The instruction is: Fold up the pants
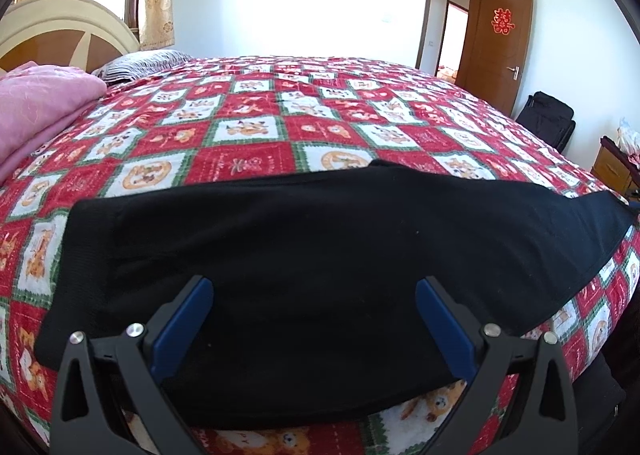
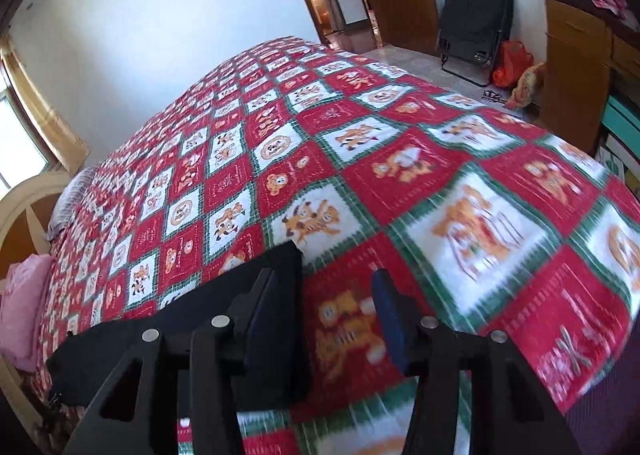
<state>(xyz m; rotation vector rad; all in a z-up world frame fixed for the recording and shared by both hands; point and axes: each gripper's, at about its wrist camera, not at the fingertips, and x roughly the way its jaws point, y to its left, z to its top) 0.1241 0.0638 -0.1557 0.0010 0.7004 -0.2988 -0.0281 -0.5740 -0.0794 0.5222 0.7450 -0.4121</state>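
Bedroom w/ a big bed, red-and-white checked bear-print blanket (image 1: 248,159) spread over it. Black pants (image 1: 304,255) lie flat along the near edge of the bed, running left-right, already laid one leg on the other by the look of it: a long narrow strip, so the lengthwise fold seems done. What's left, prob: fold the strip across its length once or twice into a compact stack.

Left gripper (image 1: 314,319) hovers over the near middle of the pants, jaws wide apart, nothing pinched. Right gripper (image 2: 326,319) sits at the pants' right end (image 2: 280,295); jaws apart, only blanket showing between them, cloth end just beside the left finger, not clamped. View blurred.

Farther out: pink blanket (image 1: 44,103) & striped pillow (image 1: 144,61) far left by the headboard (image 1: 60,31), brown door (image 1: 500,43) far right, black folding chair (image 2: 476,15) on the floor.
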